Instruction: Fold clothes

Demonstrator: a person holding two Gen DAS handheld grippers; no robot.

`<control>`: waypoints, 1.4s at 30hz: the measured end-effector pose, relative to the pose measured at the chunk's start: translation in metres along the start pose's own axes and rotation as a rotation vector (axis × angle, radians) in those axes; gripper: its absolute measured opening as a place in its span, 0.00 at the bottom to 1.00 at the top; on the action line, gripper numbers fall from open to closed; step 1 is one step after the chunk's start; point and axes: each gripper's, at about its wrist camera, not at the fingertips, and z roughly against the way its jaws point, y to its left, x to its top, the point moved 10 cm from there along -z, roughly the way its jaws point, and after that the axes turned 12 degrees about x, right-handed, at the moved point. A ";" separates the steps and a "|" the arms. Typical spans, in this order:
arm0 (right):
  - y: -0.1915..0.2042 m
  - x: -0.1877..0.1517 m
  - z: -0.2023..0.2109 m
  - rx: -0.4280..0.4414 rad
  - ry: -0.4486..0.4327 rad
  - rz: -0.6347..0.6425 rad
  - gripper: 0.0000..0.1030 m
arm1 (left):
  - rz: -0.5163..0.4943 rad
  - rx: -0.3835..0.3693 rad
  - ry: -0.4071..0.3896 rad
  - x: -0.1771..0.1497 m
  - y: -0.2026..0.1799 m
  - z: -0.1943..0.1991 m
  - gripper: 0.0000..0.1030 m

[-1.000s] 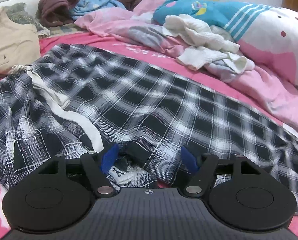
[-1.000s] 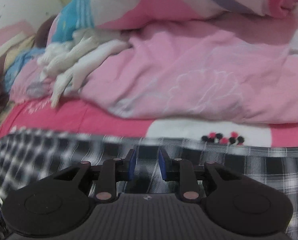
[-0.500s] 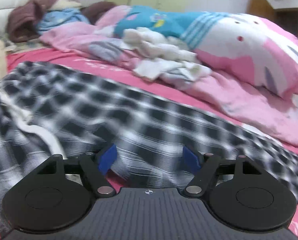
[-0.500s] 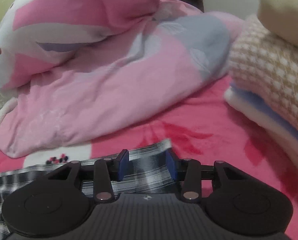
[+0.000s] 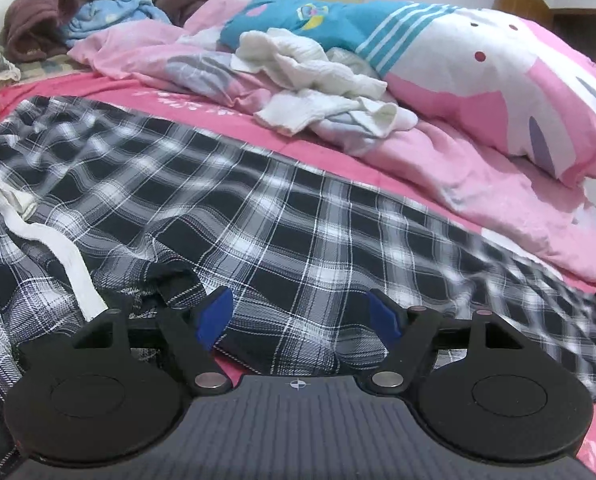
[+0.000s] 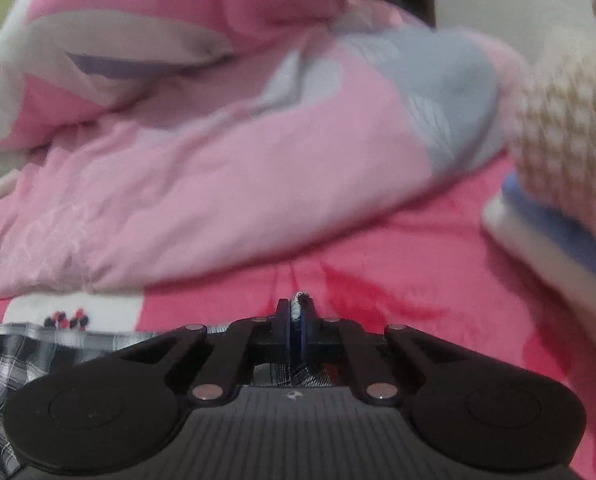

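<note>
- Plaid trousers (image 5: 258,208) lie lengthwise along the near edge of the bed (image 5: 306,152), mostly spread out, with the waistband and white drawstring (image 5: 70,264) bunched at the left.
- My left hand-held gripper (image 5: 298,316) is wide open and holds nothing. It hovers low over the trousers' near edge, where a dark flap of cloth sits rumpled.
- My right hand-held gripper (image 6: 298,316) is pinched tight on a thin edge of plaid cloth, which I judge to be the trouser hem at the bed's right end.
- Progress: the trousers look laid out rather than finished into a compact fold. I cannot tell whether one leg already lies over the other.
- A folded stack (image 6: 558,184) sits at the right end of the bed. A white crumpled garment (image 5: 322,84) lies loose on the pink quilt (image 5: 478,184) at the far side, so more seems left.
- Hard to read: the right view is motion-blurred. The hem end is hidden under my gripper, and the waistband is cut off at the left.
</note>
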 end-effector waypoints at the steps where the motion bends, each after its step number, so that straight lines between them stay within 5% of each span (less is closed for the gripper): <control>1: -0.001 0.004 0.002 0.002 -0.021 -0.008 0.04 | -0.002 0.001 0.000 0.000 0.000 0.000 0.71; 10: -0.018 0.002 -0.029 -0.068 -0.040 -0.040 0.07 | -0.010 0.009 0.010 -0.002 0.000 -0.002 0.71; 12: -0.022 0.005 -0.023 -0.073 -0.050 -0.073 0.20 | -0.007 0.008 0.013 -0.002 0.000 -0.003 0.71; 13: -0.025 0.006 -0.016 -0.091 -0.053 -0.078 0.36 | -0.006 0.008 0.014 -0.002 0.001 -0.003 0.71; 14: -0.029 0.009 -0.002 -0.112 -0.072 -0.077 0.39 | -0.007 0.008 0.014 -0.002 0.001 -0.003 0.71; 19: -0.030 -0.004 0.076 0.022 -0.042 -0.180 0.40 | 0.000 0.005 0.014 -0.001 0.001 -0.002 0.71; 23: -0.026 -0.053 0.126 0.078 0.088 -0.293 0.49 | 0.014 0.000 0.011 0.001 0.002 -0.001 0.71; 28: -0.028 -0.100 0.139 0.094 0.136 -0.421 0.46 | 0.024 -0.006 0.002 0.003 0.005 0.004 0.71; 31: -0.022 -0.112 0.139 0.113 0.119 -0.417 0.06 | 0.025 0.005 0.002 0.004 0.008 0.004 0.71; 35: -0.012 -0.106 0.155 0.101 0.074 -0.343 0.05 | 0.045 0.029 0.003 0.007 0.016 0.002 0.71; 39: -0.023 -0.117 0.142 -0.010 0.153 -0.321 0.08 | 0.062 0.035 0.012 0.009 0.021 -0.001 0.71; 42: -0.028 -0.112 0.147 -0.076 0.117 -0.310 0.21 | 0.061 0.036 0.011 0.009 0.023 0.001 0.70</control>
